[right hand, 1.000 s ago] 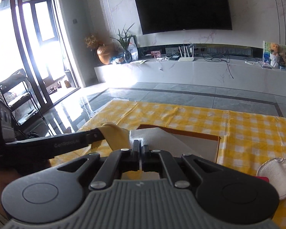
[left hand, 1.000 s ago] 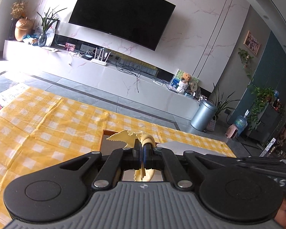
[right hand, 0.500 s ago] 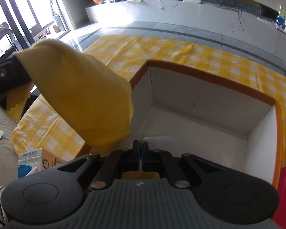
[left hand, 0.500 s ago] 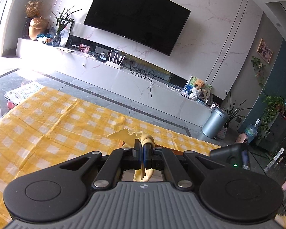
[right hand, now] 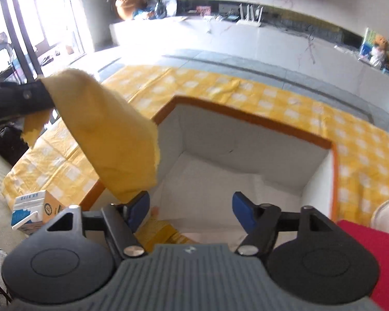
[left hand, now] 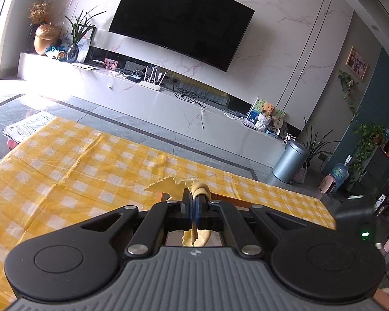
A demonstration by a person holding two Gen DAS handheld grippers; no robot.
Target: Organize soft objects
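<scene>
My left gripper (left hand: pixel 194 202) is shut on a yellow cloth (left hand: pixel 174 186) with a zigzag edge, held above the table. In the right wrist view the same yellow cloth (right hand: pixel 109 134) hangs from the left gripper over the left rim of an open white box with an orange rim (right hand: pixel 249 119). My right gripper (right hand: pixel 190 208) is open over the box, its blue pads (right hand: pixel 242 211) spread apart and empty. Its left pad is close to the cloth's lower edge. A bit of yellow cloth (right hand: pixel 159 234) lies in the box below it.
A yellow checked tablecloth (left hand: pixel 64 171) covers the table. A milk carton (right hand: pixel 35 213) stands at the table's left near corner. A red cloth (right hand: pixel 376 254) and a white pad (right hand: pixel 387 215) lie right of the box. A TV wall and cabinet stand beyond.
My right gripper has opened and let go of the cloth over the box. The left gripper still holds the cloth and has swung a little to the left.
</scene>
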